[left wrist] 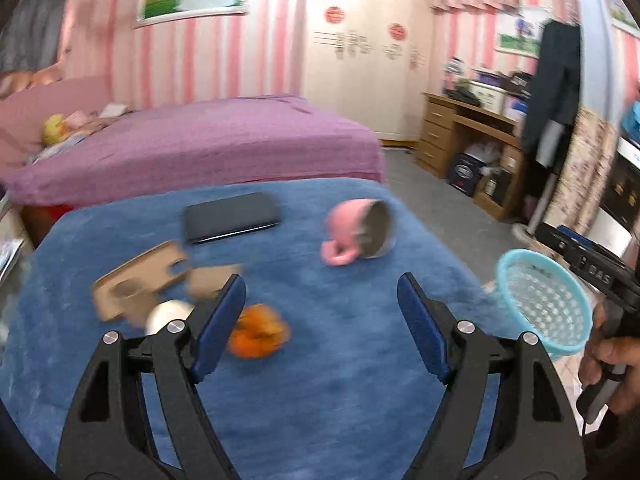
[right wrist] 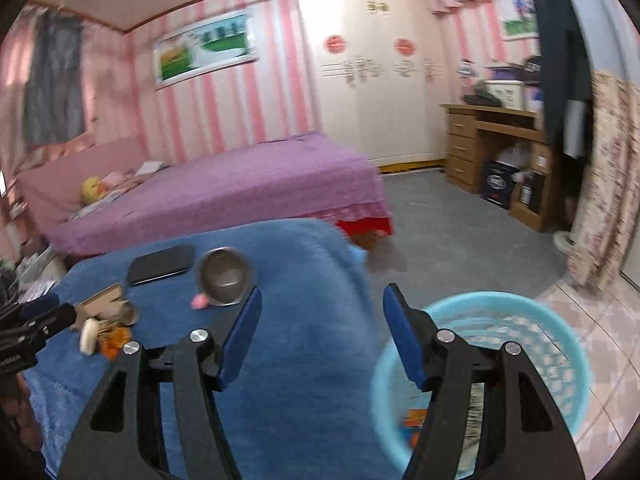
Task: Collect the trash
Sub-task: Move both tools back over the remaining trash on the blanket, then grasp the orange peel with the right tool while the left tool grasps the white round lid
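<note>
Left wrist view: left gripper [left wrist: 322, 292] hangs over the blue blanket [left wrist: 340, 380], jaws spread wide, nothing between them. Trash cluster sits lower left of frame: orange peel [left wrist: 260, 332] just beside and partly behind the left finger, white wad [left wrist: 166, 314] touching that finger's outer side in the picture, torn cardboard [left wrist: 140, 284] further left. Pink mug [left wrist: 356, 234] and black phone [left wrist: 232, 216] lie above centre, likely not trash. Blue basket [left wrist: 544, 304] at right edge, off the blanket. Right wrist view: right gripper [right wrist: 322, 308] also wide open and empty, basket [right wrist: 520, 360] under its right finger with some bits already inside. Step looks like approach for the next pick; frames are motion-blurred. Next move probably needs the left gripper to shift left and down so the peel sits between the jaws, then close.
</note>
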{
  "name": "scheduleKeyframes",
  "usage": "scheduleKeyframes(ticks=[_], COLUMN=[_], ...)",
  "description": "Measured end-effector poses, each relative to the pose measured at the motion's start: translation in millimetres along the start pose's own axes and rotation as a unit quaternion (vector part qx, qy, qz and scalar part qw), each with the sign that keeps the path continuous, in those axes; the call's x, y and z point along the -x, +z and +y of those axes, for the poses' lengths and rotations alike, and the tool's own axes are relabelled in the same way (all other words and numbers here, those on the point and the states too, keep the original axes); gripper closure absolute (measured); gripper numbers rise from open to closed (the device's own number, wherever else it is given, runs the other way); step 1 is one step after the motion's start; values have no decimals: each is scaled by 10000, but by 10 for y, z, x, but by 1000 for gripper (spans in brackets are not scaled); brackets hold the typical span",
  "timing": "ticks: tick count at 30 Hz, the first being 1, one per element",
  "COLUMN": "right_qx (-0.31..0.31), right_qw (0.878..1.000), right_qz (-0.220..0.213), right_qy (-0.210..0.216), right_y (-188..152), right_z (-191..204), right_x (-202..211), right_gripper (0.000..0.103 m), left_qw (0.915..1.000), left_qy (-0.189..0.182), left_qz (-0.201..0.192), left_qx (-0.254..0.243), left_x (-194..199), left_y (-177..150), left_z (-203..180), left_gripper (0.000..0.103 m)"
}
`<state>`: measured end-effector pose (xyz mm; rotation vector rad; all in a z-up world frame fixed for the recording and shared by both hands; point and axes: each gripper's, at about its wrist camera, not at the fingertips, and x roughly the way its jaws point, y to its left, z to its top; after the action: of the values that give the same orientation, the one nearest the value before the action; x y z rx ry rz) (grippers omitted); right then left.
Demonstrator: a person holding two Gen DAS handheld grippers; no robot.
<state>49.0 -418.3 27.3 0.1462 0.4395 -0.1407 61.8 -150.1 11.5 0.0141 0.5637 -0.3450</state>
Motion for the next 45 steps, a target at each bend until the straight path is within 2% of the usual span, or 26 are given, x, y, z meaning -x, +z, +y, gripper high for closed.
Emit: scheduleKeyframes(ticks=[5, 10, 20, 25, 28, 31, 34, 39, 42, 45], right_qx=[498, 753, 1104, 1247, 1416, 1471, 1685, 1504, 1553, 1326], right_qw=[9978, 9949, 9890, 9827, 9776, 9689, 9623, 9658, 9634, 9713], right_qz=[137, 242, 387, 758, 915, 1240, 1430, 1449, 1501, 1391], right_qy=[407, 622, 908, 1138, 1257, 1557, 1587, 1535, 1584, 1405], right_y=[-99, -164, -308, -363, -437, -529, -634, -645, -671, -610], right_z=[648, 1027, 1517, 1713, 1860, 2022, 2176, 2188, 2228, 2159], right_x=[-143, -225, -366, -578, -675, -836, -972, -1035, -1054, -1107], right_gripper=[39, 38, 37, 37, 37, 37, 37, 37, 40, 41], left_qw=[9992, 9972, 9949, 9914, 9898, 9899, 9899, 9894, 9894, 9892], left_qy=[259, 342, 609, 821, 866, 875, 878, 906, 892, 897], left_qz=[75, 152, 205, 395, 502, 536, 561, 617, 654, 662], left_qx=[308, 640, 777, 939, 1011, 980, 957, 952, 937, 947], left_x=[45, 91, 147, 101, 63, 61, 42, 0, -33, -58], left_y=[-125, -268, -367, -483, -531, -554, -551, -568, -570, -573], left_z=[600, 1035, 1412, 1641, 1721, 1727, 1712, 1713, 1694, 1683], left_gripper=[27, 27, 27, 27, 27, 27, 27, 27, 27, 27])
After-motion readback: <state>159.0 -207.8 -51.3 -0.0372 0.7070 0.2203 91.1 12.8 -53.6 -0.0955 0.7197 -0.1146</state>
